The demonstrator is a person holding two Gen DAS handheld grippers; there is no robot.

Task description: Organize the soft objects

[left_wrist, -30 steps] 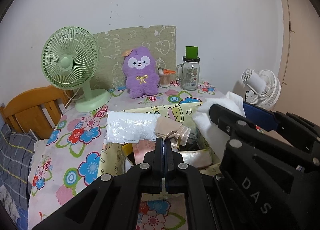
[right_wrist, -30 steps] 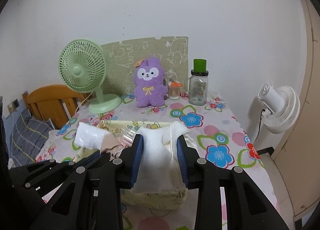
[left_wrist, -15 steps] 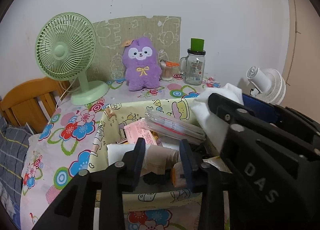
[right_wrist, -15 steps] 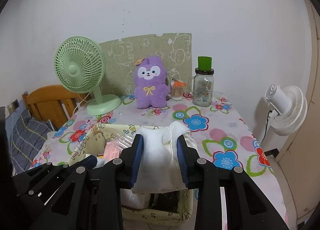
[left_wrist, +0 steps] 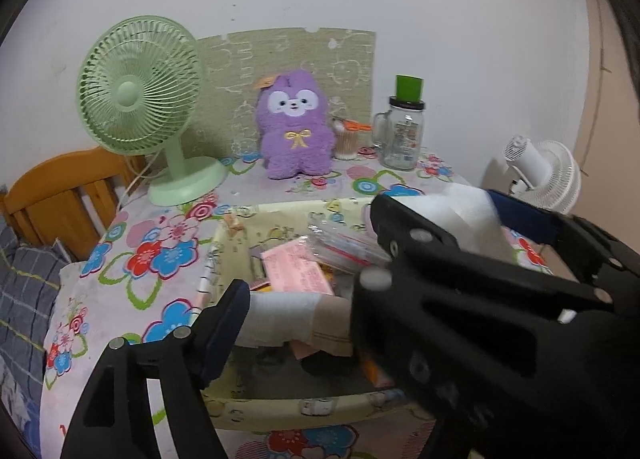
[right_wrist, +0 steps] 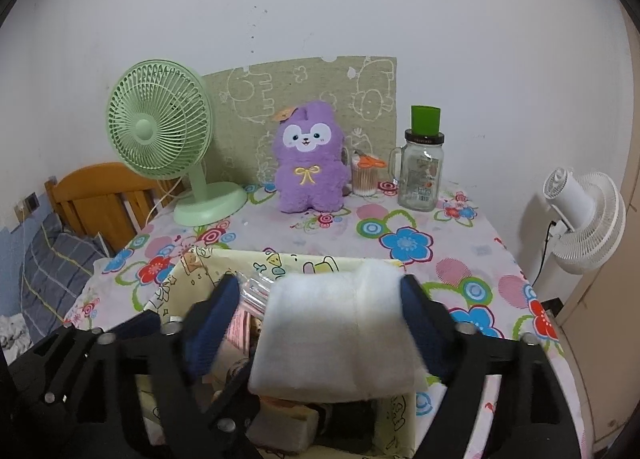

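Note:
A yellow cartoon-print fabric basket (left_wrist: 280, 411) (right_wrist: 304, 259) stands on the floral table, holding pink packets, a clear zip bag and other items. My left gripper (left_wrist: 296, 311) hangs over its near side with the jaws opening. A white and beige wrapped roll (left_wrist: 288, 319) lies in the basket between them, untouched by the left pad; the right finger is hidden behind my other gripper. My right gripper (right_wrist: 320, 291) is over the basket's right part, its jaws opening. A folded white cloth (right_wrist: 336, 327) (left_wrist: 460, 219) sits blurred between them, clear of the left pad.
At the table's back stand a green desk fan (right_wrist: 160, 127), a purple plush toy (right_wrist: 310, 163), a cotton swab cup (right_wrist: 365, 179) and a glass jar with a green lid (right_wrist: 422, 171). A white fan (right_wrist: 584, 219) is off the right edge. A wooden headboard (right_wrist: 100, 199) and bedding are at the left.
Both grippers sank toward the basket. The left jaws went from shut to wide apart and the white and beige roll now lies in the basket. The right jaws spread away from the white cloth.

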